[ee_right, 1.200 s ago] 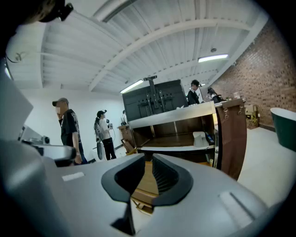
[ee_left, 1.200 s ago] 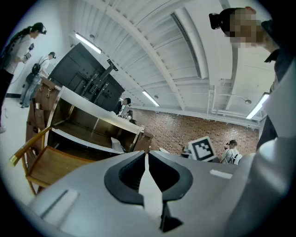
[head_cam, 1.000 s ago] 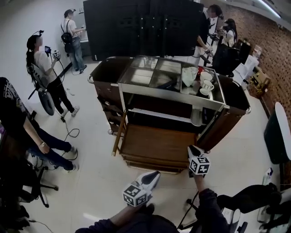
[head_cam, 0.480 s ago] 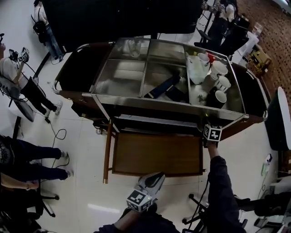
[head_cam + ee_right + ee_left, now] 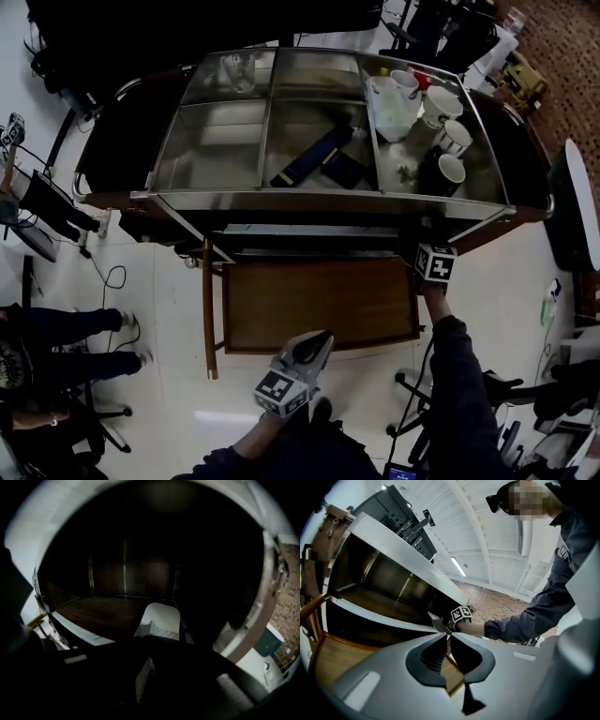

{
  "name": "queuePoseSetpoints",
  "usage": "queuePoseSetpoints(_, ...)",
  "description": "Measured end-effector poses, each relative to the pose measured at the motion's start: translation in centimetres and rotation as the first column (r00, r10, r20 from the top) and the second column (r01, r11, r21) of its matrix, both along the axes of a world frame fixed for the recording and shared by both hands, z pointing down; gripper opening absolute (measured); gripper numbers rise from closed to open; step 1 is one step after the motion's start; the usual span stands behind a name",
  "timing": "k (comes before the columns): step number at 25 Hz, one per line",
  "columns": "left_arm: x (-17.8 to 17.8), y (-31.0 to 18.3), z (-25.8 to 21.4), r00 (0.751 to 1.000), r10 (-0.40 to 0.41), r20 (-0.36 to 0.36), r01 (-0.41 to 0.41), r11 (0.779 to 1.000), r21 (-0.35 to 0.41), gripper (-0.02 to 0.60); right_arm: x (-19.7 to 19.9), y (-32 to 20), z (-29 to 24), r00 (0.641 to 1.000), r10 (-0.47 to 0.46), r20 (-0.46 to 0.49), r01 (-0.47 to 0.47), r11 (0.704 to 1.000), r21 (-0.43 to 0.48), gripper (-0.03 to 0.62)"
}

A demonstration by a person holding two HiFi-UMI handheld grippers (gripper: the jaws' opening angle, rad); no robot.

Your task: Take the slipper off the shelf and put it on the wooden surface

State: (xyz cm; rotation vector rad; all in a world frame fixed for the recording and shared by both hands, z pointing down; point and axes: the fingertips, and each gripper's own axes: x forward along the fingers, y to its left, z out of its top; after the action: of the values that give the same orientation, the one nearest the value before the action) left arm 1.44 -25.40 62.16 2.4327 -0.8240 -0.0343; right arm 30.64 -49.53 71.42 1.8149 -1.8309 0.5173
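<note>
The left hand-held gripper [image 5: 319, 343] stayed low in front of the table, jaws closed and empty. Beyond it, the brown wooden pull-out surface [image 5: 319, 305] lay bare. Within 1 second the right hand-held gripper [image 5: 149, 658] had moved from that surface's front corner in under the steel top. Its jaws were drawn together just short of the white fabric slipper [image 5: 161, 618] on the dark shelf [image 5: 103, 611]. The grasp was probably next.
</note>
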Motion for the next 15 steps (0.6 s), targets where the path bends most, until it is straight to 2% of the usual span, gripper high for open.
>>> queuePoseSetpoints(4, 0.4, 3.4, -0.2, 1.000, -0.003, -0.013, 0.003, 1.000, -0.018, 0.026, -5.0, 10.0, 0.3, 0.994, -0.056, 0.098, 0.054, 0.998, 0.018, 0.005)
queuePoseSetpoints(9, 0.8, 8.6, -1.5, 1.000, -0.011, 0.003, 0.011, 1.000, -0.028, 0.026, -10.2, 21.0, 6.7, 0.990, -0.083, 0.118, 0.088, 0.995, -0.040, 0.005)
queuePoseSetpoints(13, -0.2, 11.6, -1.6, 1.000, -0.026, 0.012, 0.026, 0.999, -0.040, 0.026, -11.7, 23.1, 13.0, 0.990, -0.106, 0.090, 0.121, 0.977, -0.178, 0.006)
queuePoseSetpoints(15, -1.1, 12.5, -1.6, 0.999, -0.036, 0.027, 0.037, 0.999, -0.036, 0.025, -11.8, 23.2, 13.5, 0.993, -0.097, 0.071, 0.110, 0.971, -0.211, 0.065)
